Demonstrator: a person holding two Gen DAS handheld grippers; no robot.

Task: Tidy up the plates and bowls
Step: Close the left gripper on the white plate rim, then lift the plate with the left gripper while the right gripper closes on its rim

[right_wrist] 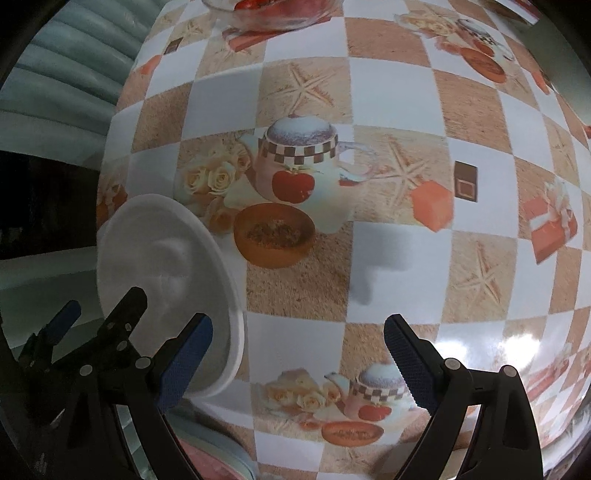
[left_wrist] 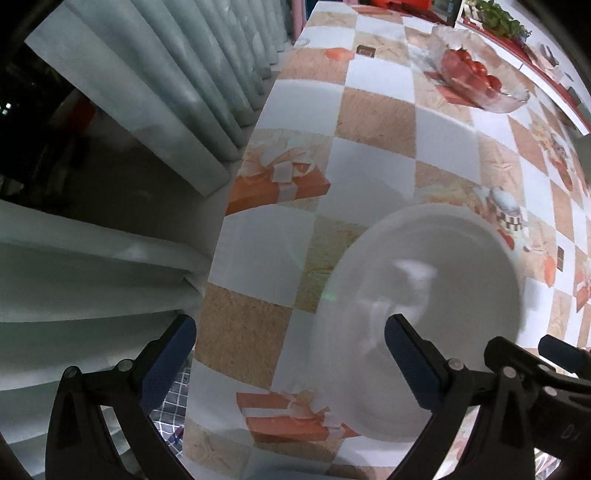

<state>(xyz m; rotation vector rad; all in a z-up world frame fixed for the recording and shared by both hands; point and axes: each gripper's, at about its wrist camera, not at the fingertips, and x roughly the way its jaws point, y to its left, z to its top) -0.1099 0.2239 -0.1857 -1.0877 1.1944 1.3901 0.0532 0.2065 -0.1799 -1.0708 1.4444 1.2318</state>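
Note:
A white plate [left_wrist: 424, 302] lies on the checkered tablecloth [left_wrist: 369, 122]; it also shows in the right wrist view [right_wrist: 162, 266] at the left. My left gripper [left_wrist: 290, 354] is open, its right finger [left_wrist: 410, 362] over the plate's near part, its left finger [left_wrist: 166, 362] past the table's left edge. My right gripper [right_wrist: 297, 354] is open and empty over the cloth, its left finger [right_wrist: 184, 365] in front of the plate's rim. The left gripper shows at the lower left of the right wrist view [right_wrist: 96, 325]. A stack of plate rims [right_wrist: 218, 458] shows at the bottom edge.
A glass bowl with red tomatoes [left_wrist: 476, 74] stands at the far side of the table, also seen in the right wrist view [right_wrist: 273, 11]. Pale curtains [left_wrist: 166, 92] hang left of the table edge. A shelf with a plant [left_wrist: 498, 16] runs along the back right.

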